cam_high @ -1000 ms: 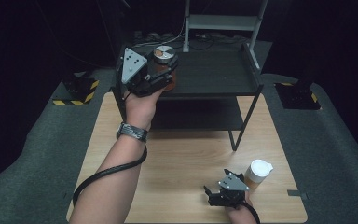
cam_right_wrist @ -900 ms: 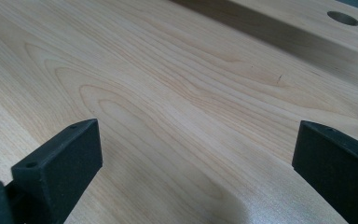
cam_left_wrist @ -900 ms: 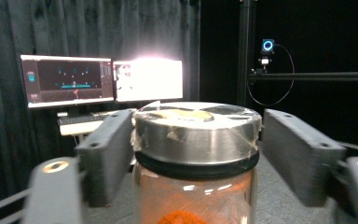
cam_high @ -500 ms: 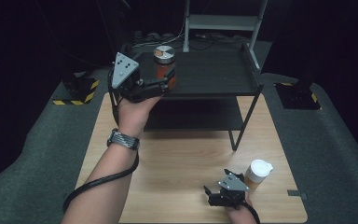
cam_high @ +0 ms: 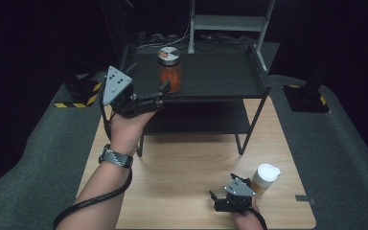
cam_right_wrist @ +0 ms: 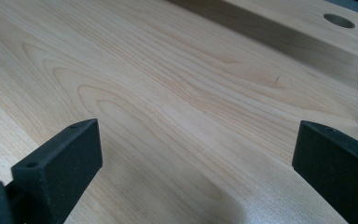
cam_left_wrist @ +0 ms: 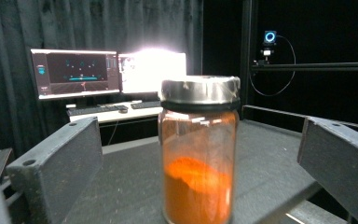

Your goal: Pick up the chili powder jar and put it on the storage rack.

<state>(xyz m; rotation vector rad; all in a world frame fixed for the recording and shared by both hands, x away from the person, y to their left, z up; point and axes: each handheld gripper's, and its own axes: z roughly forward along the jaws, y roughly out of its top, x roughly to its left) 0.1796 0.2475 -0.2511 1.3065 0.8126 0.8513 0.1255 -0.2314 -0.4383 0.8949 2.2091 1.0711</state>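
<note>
A glass jar (cam_high: 169, 69) of orange powder with a metal lid stands upright on the black rack's top shelf (cam_high: 220, 72), near its front left. My left gripper (cam_high: 149, 80) is level in front of it, drawn back a little. Its jaws have just been opening and stand wide, and the pads touch nothing. In the left gripper view the jar (cam_left_wrist: 198, 154) stands free between and beyond the two fingers (cam_left_wrist: 56, 163). My right gripper (cam_high: 222, 188) rests low over the wooden table (cam_high: 187, 158) at the front right, open and empty (cam_right_wrist: 196, 154).
A cup with a white lid (cam_high: 264, 177) stands just right of the right gripper. The rack's legs (cam_high: 251, 124) stand on the table's far half, with a lower shelf (cam_high: 196, 120) under the top one. Lit monitors (cam_left_wrist: 74, 72) sit beyond the rack.
The left gripper let go of the jar, opened wide and pulled back toward the left and the near side. The jar stays on the top shelf. The right gripper has not moved.
</note>
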